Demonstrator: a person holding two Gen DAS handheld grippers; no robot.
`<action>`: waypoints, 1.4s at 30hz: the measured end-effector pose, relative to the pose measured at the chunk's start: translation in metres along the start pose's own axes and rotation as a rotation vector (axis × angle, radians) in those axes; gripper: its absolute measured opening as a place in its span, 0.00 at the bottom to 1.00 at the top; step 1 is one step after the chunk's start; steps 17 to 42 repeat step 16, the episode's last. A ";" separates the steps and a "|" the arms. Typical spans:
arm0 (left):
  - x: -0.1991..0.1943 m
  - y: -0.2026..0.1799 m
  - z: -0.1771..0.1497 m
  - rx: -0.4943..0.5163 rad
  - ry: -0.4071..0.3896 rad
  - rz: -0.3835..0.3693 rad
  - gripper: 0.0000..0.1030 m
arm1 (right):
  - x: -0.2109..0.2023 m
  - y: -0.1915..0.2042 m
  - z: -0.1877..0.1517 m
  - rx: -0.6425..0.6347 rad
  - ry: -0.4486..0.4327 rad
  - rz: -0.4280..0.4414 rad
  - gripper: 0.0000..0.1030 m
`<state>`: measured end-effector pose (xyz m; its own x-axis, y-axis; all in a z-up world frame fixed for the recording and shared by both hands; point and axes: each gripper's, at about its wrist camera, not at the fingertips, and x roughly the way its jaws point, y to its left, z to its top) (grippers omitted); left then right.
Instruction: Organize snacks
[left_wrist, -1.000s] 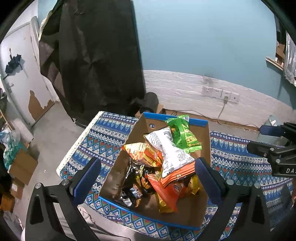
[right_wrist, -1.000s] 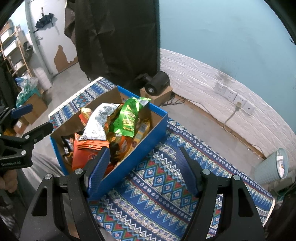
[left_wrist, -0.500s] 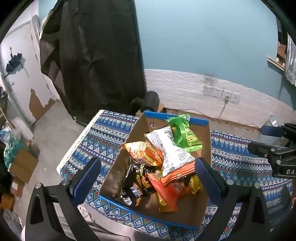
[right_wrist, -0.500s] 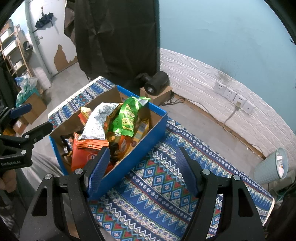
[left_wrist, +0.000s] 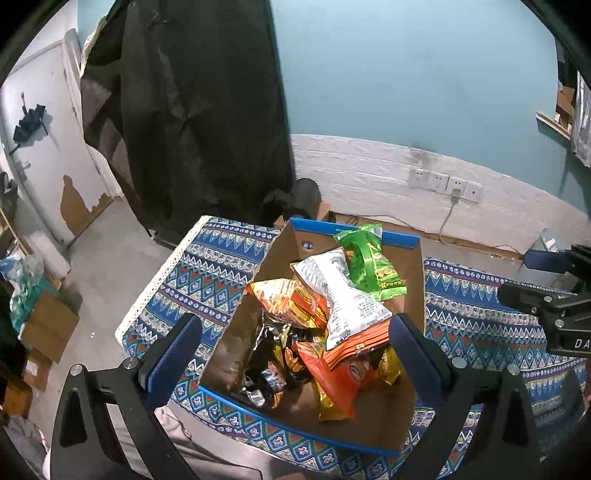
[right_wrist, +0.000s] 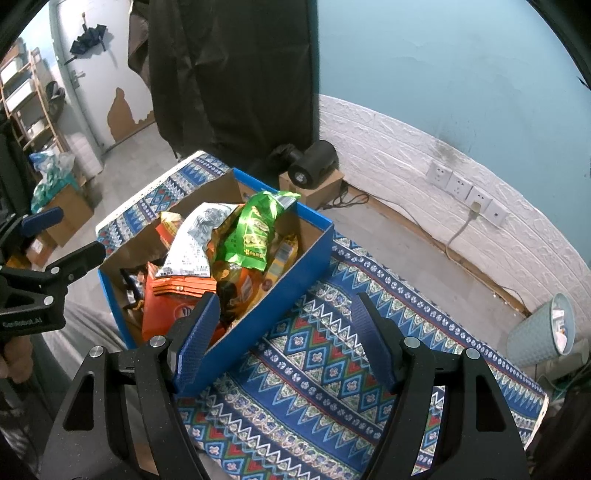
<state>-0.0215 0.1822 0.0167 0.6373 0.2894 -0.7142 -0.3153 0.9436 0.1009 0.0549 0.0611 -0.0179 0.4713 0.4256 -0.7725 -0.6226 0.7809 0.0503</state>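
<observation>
Both tongs stand wide and empty: the left tongs (left_wrist: 295, 343) hang over the box (left_wrist: 413, 242), the right tongs (right_wrist: 284, 328) beside its blue wall, over the table (right_wrist: 332, 369). The bags are heaped loose, so pinching the white bag (left_wrist: 343, 295) or green bag (right_wrist: 255, 229) on top could drag a neighbour or slip on glossy film. They look crinkled, puffy and overlapping.

A blue-edged brown cardboard box (left_wrist: 402, 242) is filled with green (left_wrist: 369, 262), white (left_wrist: 340, 291) and orange snack bags (left_wrist: 343, 373); the bench's cloth (right_wrist: 332, 373) is patterned in blue, white and red zigzags.
</observation>
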 end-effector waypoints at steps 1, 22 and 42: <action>0.000 0.000 0.000 0.001 0.001 0.001 0.99 | 0.001 0.001 0.000 0.000 0.000 0.000 0.71; 0.001 -0.001 -0.001 0.004 0.003 0.006 0.99 | 0.001 0.001 0.000 0.001 0.002 -0.001 0.71; 0.001 -0.001 -0.001 0.004 0.003 0.006 0.99 | 0.001 0.001 0.000 0.001 0.002 -0.001 0.71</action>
